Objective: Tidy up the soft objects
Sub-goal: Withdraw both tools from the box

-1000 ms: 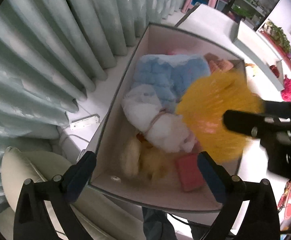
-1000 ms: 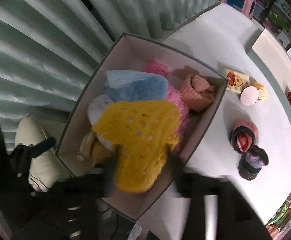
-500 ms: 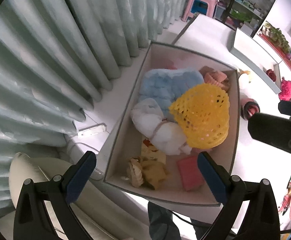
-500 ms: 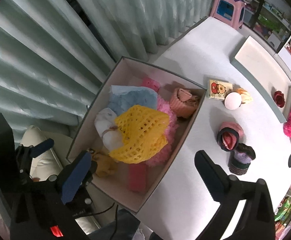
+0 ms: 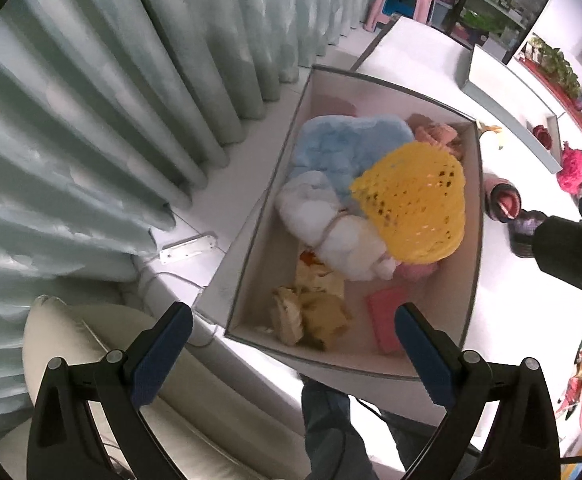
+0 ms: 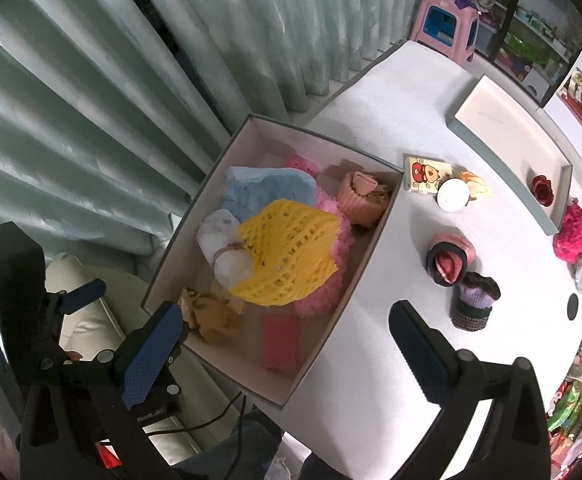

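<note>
An open grey box (image 6: pixel 367 240) (image 5: pixel 478 240) stands on the white table. On top of its pile lies a yellow knitted piece (image 6: pixel 287 256) (image 5: pixel 415 208), over a light blue fluffy cloth (image 6: pixel 267 192) (image 5: pixel 343 148), a white plush (image 6: pixel 221 240) (image 5: pixel 331 232), a pink fluffy item (image 6: pixel 327 296) and a peach knit roll (image 6: pixel 361 196). A tan plush (image 6: pixel 211 316) and a red pad (image 6: pixel 279 340) rest on the box floor. My right gripper (image 6: pixel 287 344) hangs open above the box's near corner, nothing between its fingers. My left gripper (image 5: pixel 291 344) is open above the box's near end, also with nothing in it.
On the table right of the box lie a pink and black roll (image 6: pixel 449 260), a purple knit roll (image 6: pixel 475 304), a cartoon card (image 6: pixel 427 174), a white disc (image 6: pixel 453 196), a grey lid (image 6: pixel 507 136) holding a red rose (image 6: pixel 543 190), and a magenta pompom (image 6: pixel 575 228). Curtains (image 6: pixel 131 80) hang behind; a cream cushion (image 5: pixel 91 360) lies below.
The right gripper has let go of the yellow knitted piece, which now lies on the pile in the box. Both grippers have risen, so the box looks smaller.
</note>
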A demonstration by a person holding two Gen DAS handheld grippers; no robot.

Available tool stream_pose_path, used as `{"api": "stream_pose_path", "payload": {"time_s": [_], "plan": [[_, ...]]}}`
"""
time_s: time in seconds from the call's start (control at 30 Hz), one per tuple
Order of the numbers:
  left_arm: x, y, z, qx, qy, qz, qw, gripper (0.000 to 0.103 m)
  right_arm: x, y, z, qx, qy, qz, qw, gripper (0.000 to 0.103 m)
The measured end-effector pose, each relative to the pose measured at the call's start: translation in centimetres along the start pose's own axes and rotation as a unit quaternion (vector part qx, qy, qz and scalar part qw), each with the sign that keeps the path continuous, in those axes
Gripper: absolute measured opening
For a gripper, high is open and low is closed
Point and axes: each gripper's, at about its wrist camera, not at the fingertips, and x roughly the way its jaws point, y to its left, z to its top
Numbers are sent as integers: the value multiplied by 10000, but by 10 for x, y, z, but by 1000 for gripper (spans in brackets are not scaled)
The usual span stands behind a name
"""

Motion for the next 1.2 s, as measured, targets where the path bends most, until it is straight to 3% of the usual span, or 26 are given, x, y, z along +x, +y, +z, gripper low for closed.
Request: {"api": "stream_pose_path", "payload": {"time_s": [0.83,1.2], "plan": [[1,25,8,262,5,-61,9996,102,4,19,-8,173,58,-234,9996,103],[7,18,11,639,69,-50,9979,102,5,20,-7,218,124,-334,9991,103]]}}
